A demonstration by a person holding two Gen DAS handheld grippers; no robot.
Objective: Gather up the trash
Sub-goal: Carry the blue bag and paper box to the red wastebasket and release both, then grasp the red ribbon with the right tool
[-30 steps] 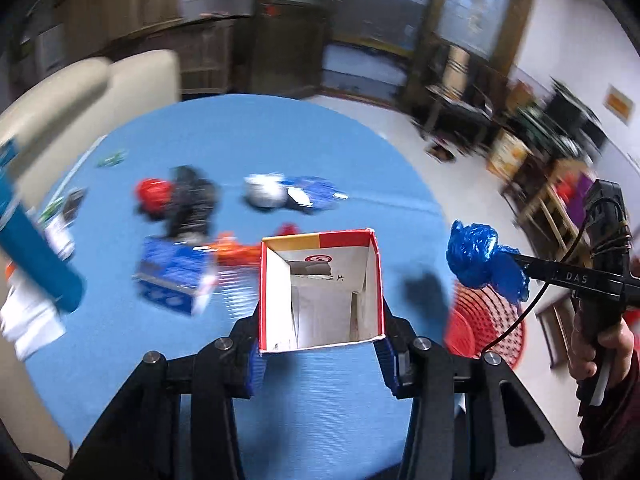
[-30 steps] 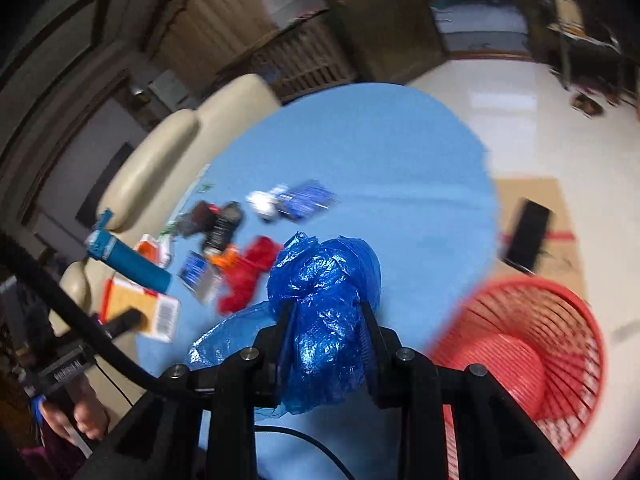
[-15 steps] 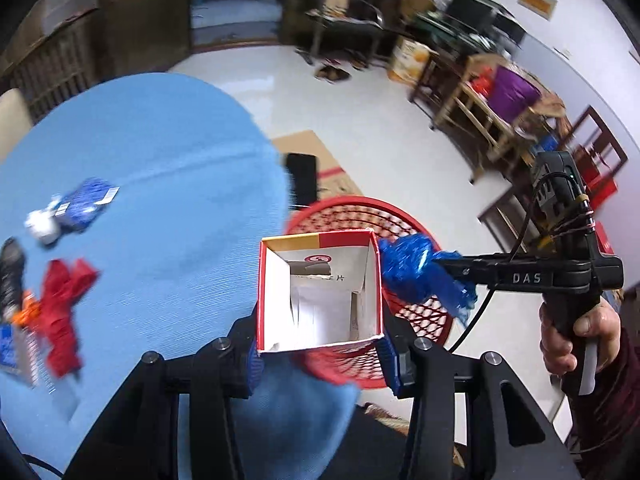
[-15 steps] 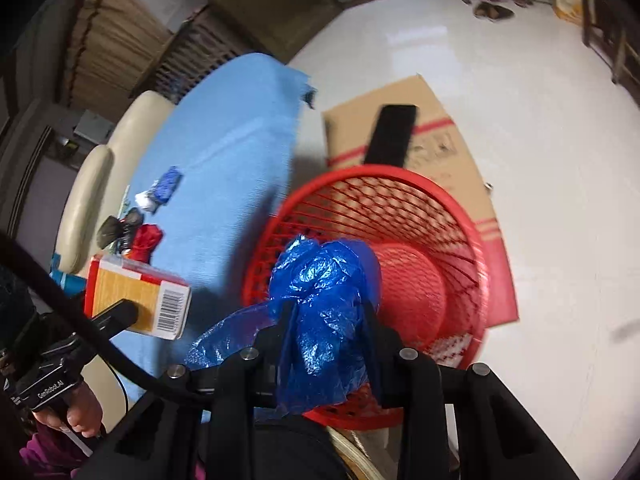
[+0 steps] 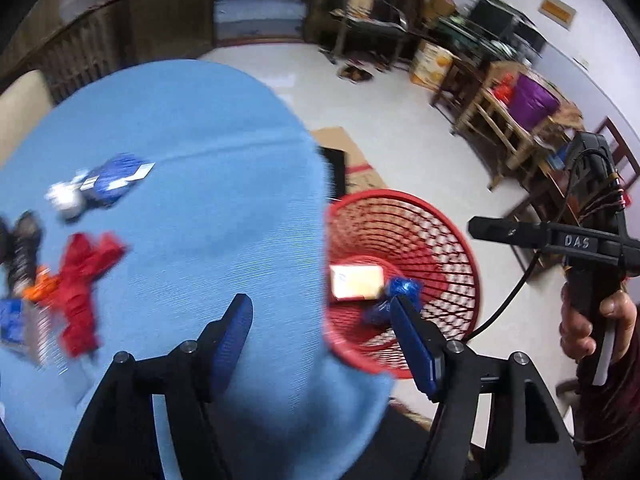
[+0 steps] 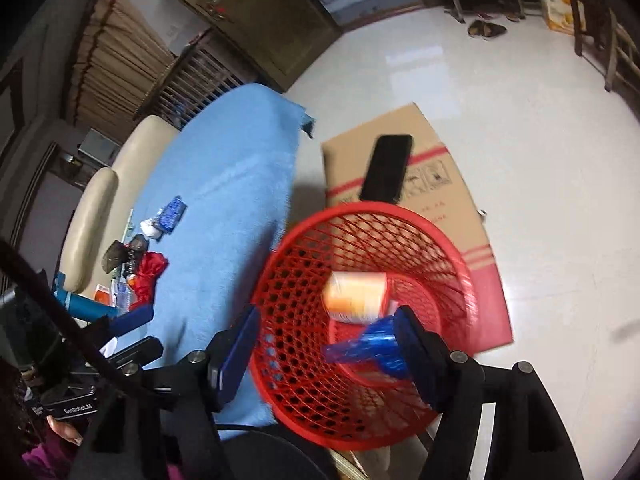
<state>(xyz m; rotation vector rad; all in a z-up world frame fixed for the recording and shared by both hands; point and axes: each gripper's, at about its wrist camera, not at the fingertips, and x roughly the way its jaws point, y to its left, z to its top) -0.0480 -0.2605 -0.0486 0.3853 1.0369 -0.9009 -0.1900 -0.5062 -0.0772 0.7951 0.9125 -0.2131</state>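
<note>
Both tongs have just been opening and now stand spread with nothing between the pads. The left tongs (image 5: 322,334) hover over the edge of the blue tabletop (image 5: 192,128) and the red basket (image 6: 466,276) on the floor beside it. The right tongs (image 6: 326,346) hang above the basket's mouth. Inside the basket lie the small carton (image 6: 356,292) and the blue plastic bag (image 6: 370,346), both blurred. The right tool's arm reads "DAS"; the left tool's label seems to read "GenRobot.AI". More litter stays on the tabletop, among it a red wrapper (image 5: 82,276).
</note>
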